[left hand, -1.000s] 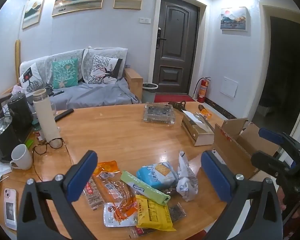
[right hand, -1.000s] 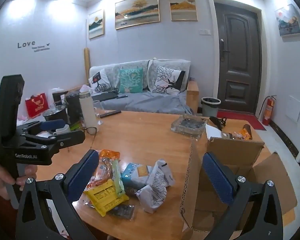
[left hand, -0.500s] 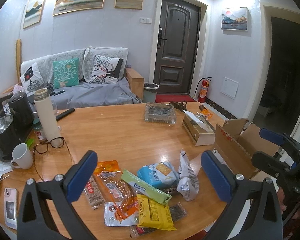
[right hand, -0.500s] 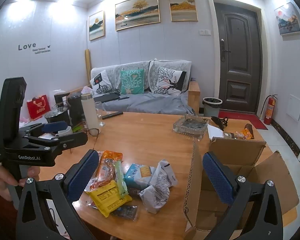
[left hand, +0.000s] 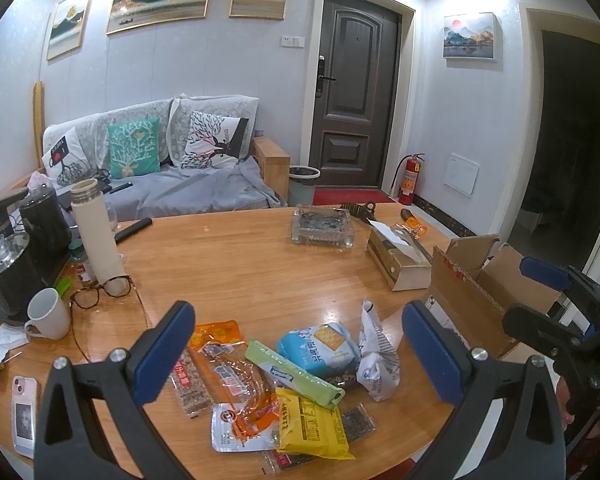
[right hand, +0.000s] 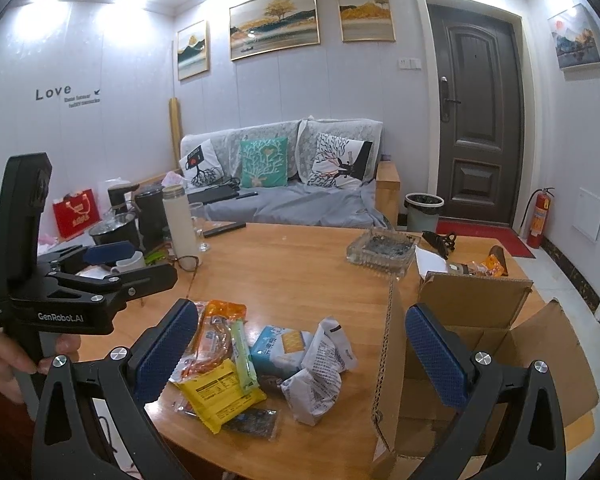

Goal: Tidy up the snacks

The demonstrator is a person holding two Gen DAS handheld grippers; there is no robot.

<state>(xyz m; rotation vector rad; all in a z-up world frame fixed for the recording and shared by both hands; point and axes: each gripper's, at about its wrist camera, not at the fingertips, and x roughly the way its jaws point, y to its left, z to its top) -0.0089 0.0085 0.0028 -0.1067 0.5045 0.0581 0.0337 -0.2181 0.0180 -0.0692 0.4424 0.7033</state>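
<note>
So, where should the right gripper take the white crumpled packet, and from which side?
Grip the white crumpled packet at its raised, pinched upper end, coming from above. That end stands up clear of the table, while the low body lies against the blue cracker pack. The cardboard box flap stands close on its right, so a side approach looks cramped. The right gripper is open already.

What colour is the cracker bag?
Light blue and white; the cracker bag shows best in the left wrist view.

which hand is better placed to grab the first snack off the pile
Left, probably. The left gripper is open with the snack pile between its fingers. The right gripper, also open, points between the pile and the cardboard box.
</note>
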